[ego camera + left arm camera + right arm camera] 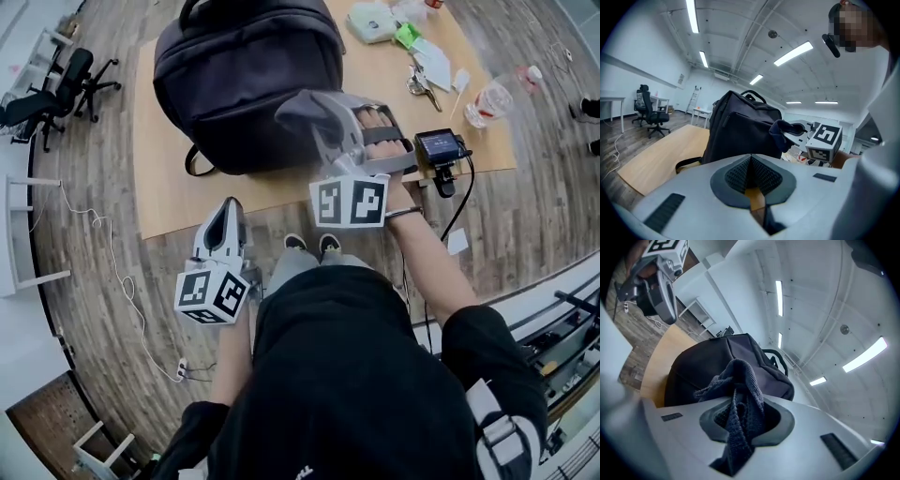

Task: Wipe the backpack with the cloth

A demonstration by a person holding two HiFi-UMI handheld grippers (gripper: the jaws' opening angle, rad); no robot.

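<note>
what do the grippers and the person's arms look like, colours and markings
Both the left gripper and the right gripper are light grey moulded shells with dark ribbed fingers. Each carries a white cube printed with black square markers. The person wears a black short-sleeved top and a thin band on the right wrist.

Open-plan office: swivel chairs, white desks, strip ceiling lights.

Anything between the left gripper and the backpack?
Just bare table and the strap loop of the backpack, ahead of the left gripper. The head view shows it; the left gripper view agrees.
</note>
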